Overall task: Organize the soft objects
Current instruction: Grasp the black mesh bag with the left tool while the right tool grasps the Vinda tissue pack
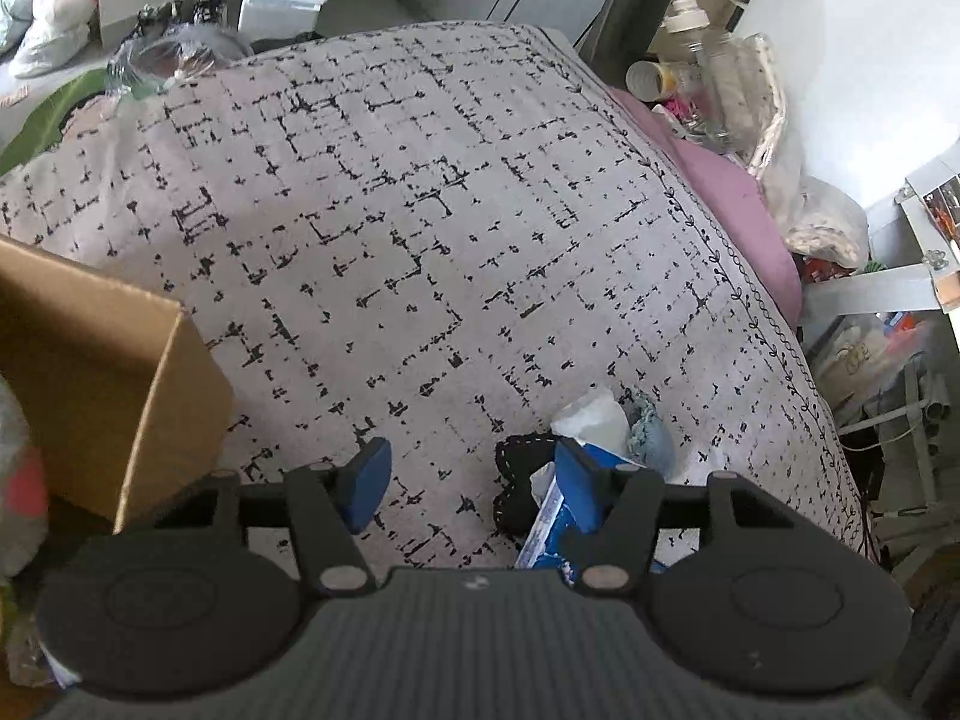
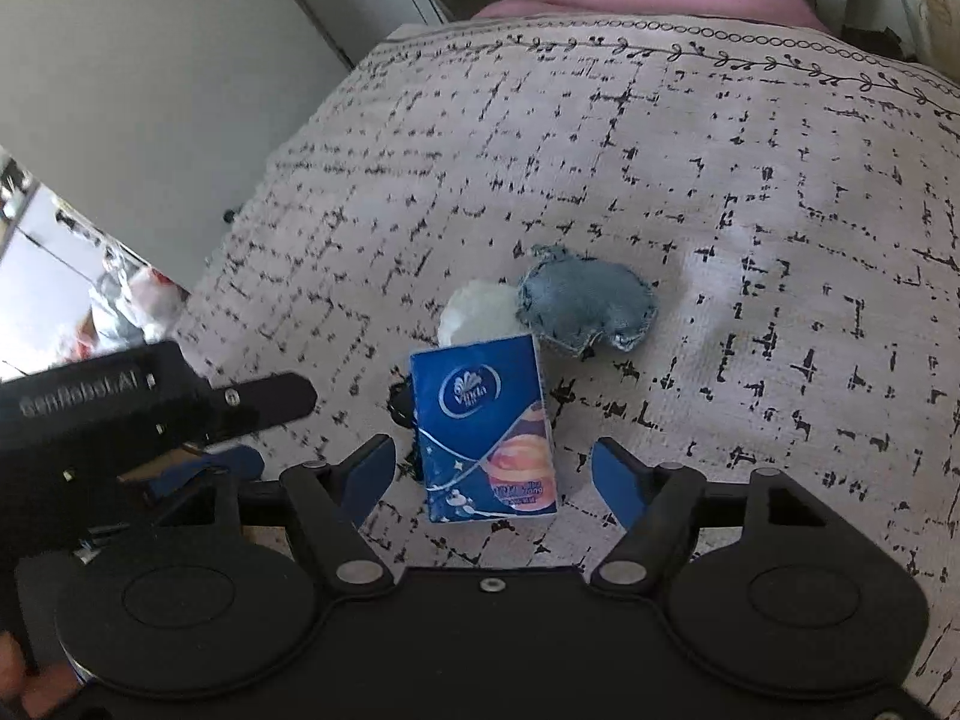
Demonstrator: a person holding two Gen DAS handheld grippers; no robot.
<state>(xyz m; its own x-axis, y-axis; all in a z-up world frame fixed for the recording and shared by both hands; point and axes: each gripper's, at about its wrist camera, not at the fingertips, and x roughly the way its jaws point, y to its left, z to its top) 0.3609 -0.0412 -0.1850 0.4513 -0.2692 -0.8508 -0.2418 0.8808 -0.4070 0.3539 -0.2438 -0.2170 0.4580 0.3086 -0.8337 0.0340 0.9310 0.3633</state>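
A blue tissue pack (image 2: 486, 426) lies on the patterned bedspread (image 2: 720, 192), partly over a black soft piece (image 2: 401, 403). Behind it lie a white crumpled tissue (image 2: 477, 307) and a blue denim soft toy (image 2: 585, 300). My right gripper (image 2: 492, 474) is open, its blue pads on either side of the pack's near end. My left gripper (image 1: 471, 480) is open; its right pad is against the tissue pack (image 1: 549, 522), with the black piece (image 1: 522, 474), white tissue (image 1: 591, 417) and denim toy (image 1: 648, 432) beside it. The left gripper's body also shows in the right wrist view (image 2: 120, 414).
An open cardboard box (image 1: 102, 372) stands at the left on the bed. A pink sheet (image 1: 726, 192) and cluttered bottles and bags (image 1: 714, 78) lie along the bed's far right side. Shelves and bags (image 1: 888, 360) stand beyond the right edge.
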